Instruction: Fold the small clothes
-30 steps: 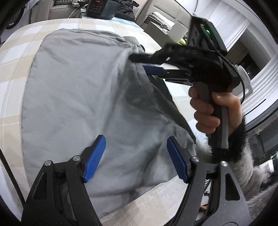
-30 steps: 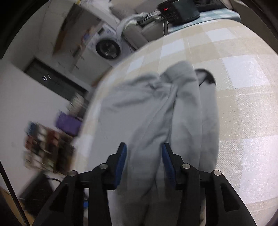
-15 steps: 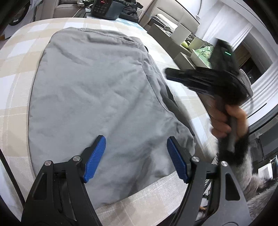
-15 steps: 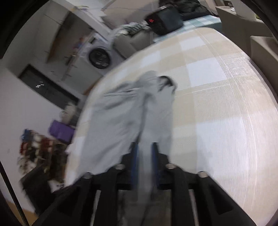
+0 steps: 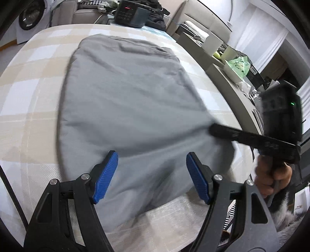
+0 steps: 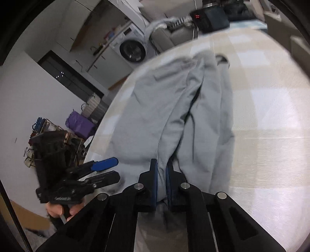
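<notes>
A grey garment (image 5: 126, 100) lies spread on the checked beige table (image 5: 29, 108). My left gripper (image 5: 152, 174) is open and empty, hovering over the garment's near edge. My right gripper (image 6: 161, 174) is shut on a pinched fold of the grey garment (image 6: 164, 116) at its near right edge. In the left wrist view the right gripper (image 5: 213, 129) reaches in from the right, its tip at the cloth. In the right wrist view the left gripper (image 6: 108, 169) shows at lower left, jaws apart, beside the cloth.
A dark electronic box (image 5: 131, 15) sits at the table's far end. A side shelf with a green bag (image 5: 238, 64) runs along the right. A washing machine (image 6: 132, 49) and a cluttered rack (image 6: 50, 139) stand beyond the table's left edge.
My right gripper has closed on the garment's edge and pulled it toward the near right, flattening the cloth. My left gripper stays open and has drawn back a little.
</notes>
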Available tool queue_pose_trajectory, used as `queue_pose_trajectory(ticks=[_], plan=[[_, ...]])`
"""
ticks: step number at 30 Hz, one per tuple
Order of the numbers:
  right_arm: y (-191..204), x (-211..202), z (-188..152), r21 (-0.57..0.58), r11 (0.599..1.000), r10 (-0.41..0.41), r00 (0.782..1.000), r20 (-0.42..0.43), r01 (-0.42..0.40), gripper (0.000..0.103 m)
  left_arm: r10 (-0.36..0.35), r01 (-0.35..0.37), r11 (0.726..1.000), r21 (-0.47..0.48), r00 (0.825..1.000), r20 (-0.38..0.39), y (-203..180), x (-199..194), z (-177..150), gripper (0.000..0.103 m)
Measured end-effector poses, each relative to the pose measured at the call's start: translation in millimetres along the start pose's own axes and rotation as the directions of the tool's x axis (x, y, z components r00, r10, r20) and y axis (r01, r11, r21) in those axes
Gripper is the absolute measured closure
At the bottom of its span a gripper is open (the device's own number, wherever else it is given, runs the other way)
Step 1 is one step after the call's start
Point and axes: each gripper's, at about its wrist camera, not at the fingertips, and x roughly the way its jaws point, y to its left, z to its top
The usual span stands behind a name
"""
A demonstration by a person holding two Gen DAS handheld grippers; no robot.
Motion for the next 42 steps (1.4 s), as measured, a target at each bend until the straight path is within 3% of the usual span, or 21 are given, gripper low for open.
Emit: queue_pose_trajectory(ticks=[3,7,10,12,14,15,16,19,23,29,32,34,36,38,40,42], plan=[[-8,15,-10,-0.001,0.997,-0.074,0.995,-0.061,0.074,0.095,0.005,-0.005,1.000,-0.003,1.000,0.006,5,-1,-2,0.033],[-20,3,-13,0.079,0.997,-0.006,0.999,-0.049,0.010,0.079,0.024,-0.023,1.000,-0.015,1.000,0.018,14,-13,-7,0.033],[-16,-17,-20,0.058,0.998,0.039,0.999,-0.014,-0.038,0.063,0.015,-0.015,1.000,-0.019,1.000,0.027,21,-28,-13,0.033],[-9,-15,-23,0.012,0.998,0.055,0.998,-0.030,-0.055,0.061,0.015,-0.014,1.000,-0.018,0.999,0.030,24,-34,-17,0.033],[-2,-3,-26,-0.035,0.999,0.018,0.997,-0.070,-0.020,0.061,0.017,-0.016,1.000,-0.014,1.000,0.023,24,-34,-20,0.033],[2,3,-29,-0.064,0.998,-0.012,0.996,-0.085,0.006,0.069,0.022,-0.021,1.000,-0.007,1.000,0.017,25,-34,-23,0.033],[7,8,-29,-0.108,0.993,-0.046,0.995,-0.089,0.036,0.085,0.033,-0.033,0.999,0.000,0.999,0.012,26,-34,-27,0.033],[16,2,-30,-0.211,0.972,-0.120,0.990,-0.079,0.101,0.098,0.068,-0.068,0.997,0.032,0.998,-0.009,28,-29,-35,0.033],[-6,-9,-36,-0.188,0.963,-0.204,0.977,-0.055,0.191,0.098,0.070,-0.070,0.995,0.077,0.998,-0.001,31,-34,-43,0.033],[-28,-43,-44,-0.026,0.985,-0.167,0.985,0.045,0.168,0.086,0.052,-0.052,0.999,-0.007,0.998,-0.019,50,-51,-49,0.033],[-36,-35,-46,0.031,0.991,-0.129,0.991,0.027,0.128,0.080,0.052,-0.052,0.999,-0.012,0.998,-0.024,54,-50,-52,0.033],[-33,-27,-47,0.028,0.990,-0.140,0.990,0.006,0.140,0.080,0.068,-0.068,0.998,-0.008,0.998,-0.009,53,-50,-54,0.041],[-25,-24,-49,-0.025,0.982,-0.186,0.982,0.021,0.186,0.086,0.101,-0.101,0.995,0.004,0.995,-0.002,54,-51,-57,0.061],[-24,-30,-54,-0.039,0.975,-0.219,0.976,0.015,0.220,0.087,0.115,-0.114,0.993,0.025,0.993,0.001,57,-54,-61,0.065],[-24,-36,-57,-0.057,0.949,-0.309,0.951,0.012,0.309,0.087,0.104,-0.104,0.994,0.010,0.995,-0.004,62,-58,-63,0.065],[-28,-46,-60,-0.031,0.959,-0.280,0.960,0.026,0.281,0.087,0.092,-0.092,0.996,-0.015,0.996,-0.003,66,-60,-62,0.065]])
